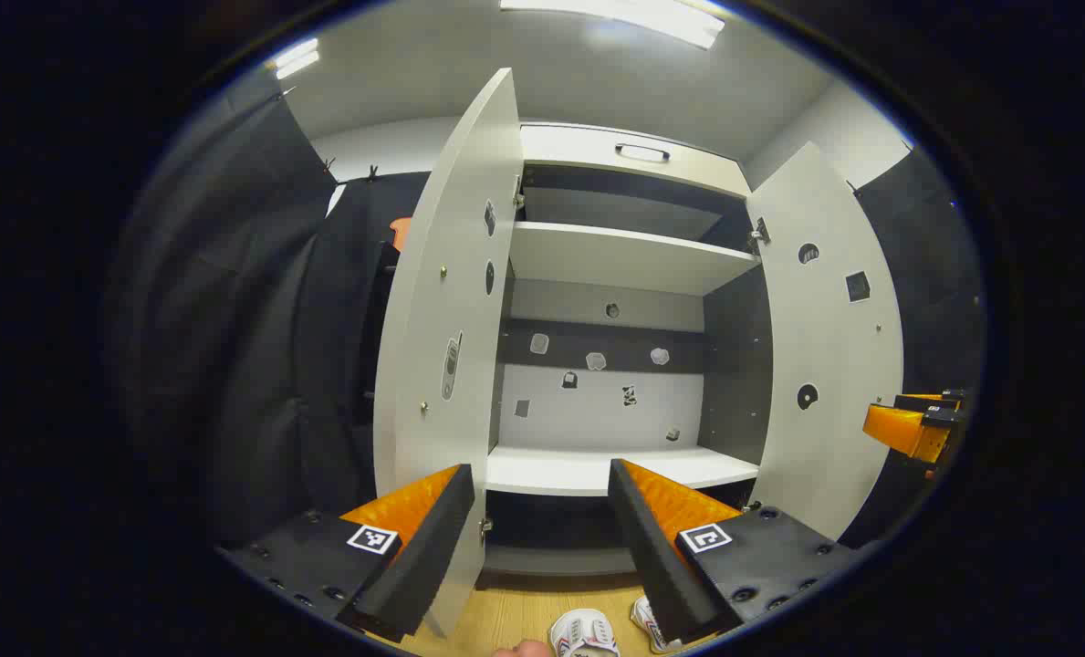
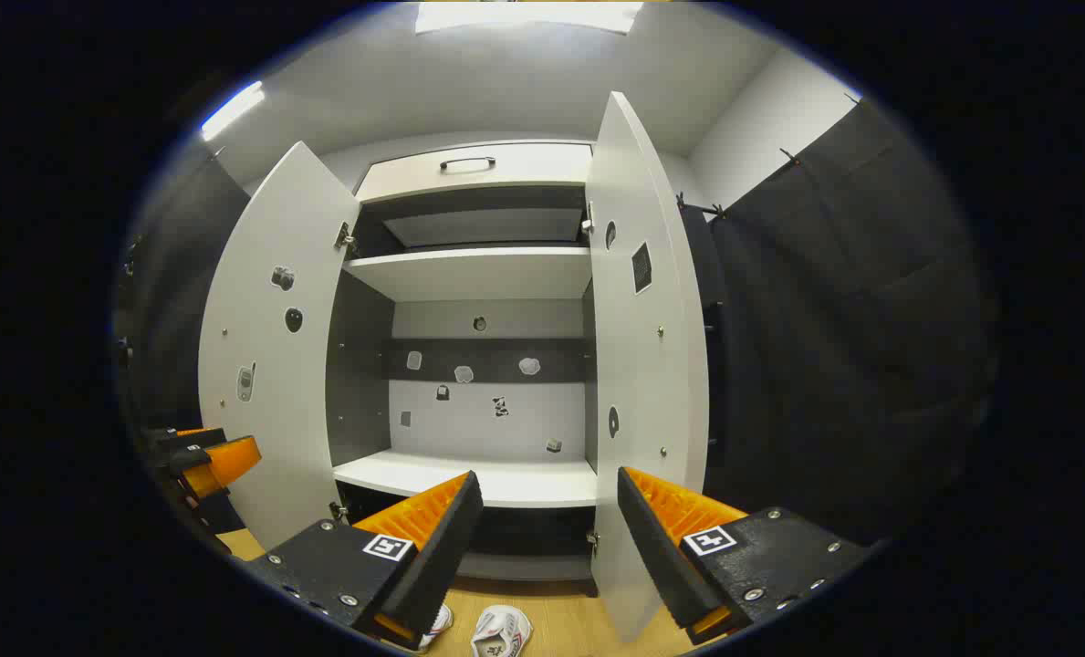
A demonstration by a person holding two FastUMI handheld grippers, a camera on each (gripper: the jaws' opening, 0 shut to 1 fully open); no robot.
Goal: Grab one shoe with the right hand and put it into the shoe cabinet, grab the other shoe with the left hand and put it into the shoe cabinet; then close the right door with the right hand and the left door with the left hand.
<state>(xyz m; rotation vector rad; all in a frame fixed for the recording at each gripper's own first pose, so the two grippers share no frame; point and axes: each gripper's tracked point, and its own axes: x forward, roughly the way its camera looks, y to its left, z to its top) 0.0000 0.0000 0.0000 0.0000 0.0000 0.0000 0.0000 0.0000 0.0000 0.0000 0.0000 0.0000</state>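
My left gripper (image 1: 542,538) and my right gripper (image 2: 547,543) hang spread wide with nothing between their fingers, both aimed at the open shoe cabinet (image 1: 624,260) from low in front of it. Just below them, on the wooden floor (image 1: 505,616), sit the two white shoes: in the left gripper view one shoe (image 1: 584,633) lies between my fingers and the other shoe (image 1: 647,622) peeks out beside the right finger (the right gripper view shows the pair from its own side, low at the frame's edge). Neither is picked up yet, so I judge the task is at its start, the right hand due first. Farther off, the left door (image 1: 446,301) and right door (image 1: 829,338) stand swung fully outward, leaving the lower shelf (image 1: 588,470) bare and reachable for the shoes.
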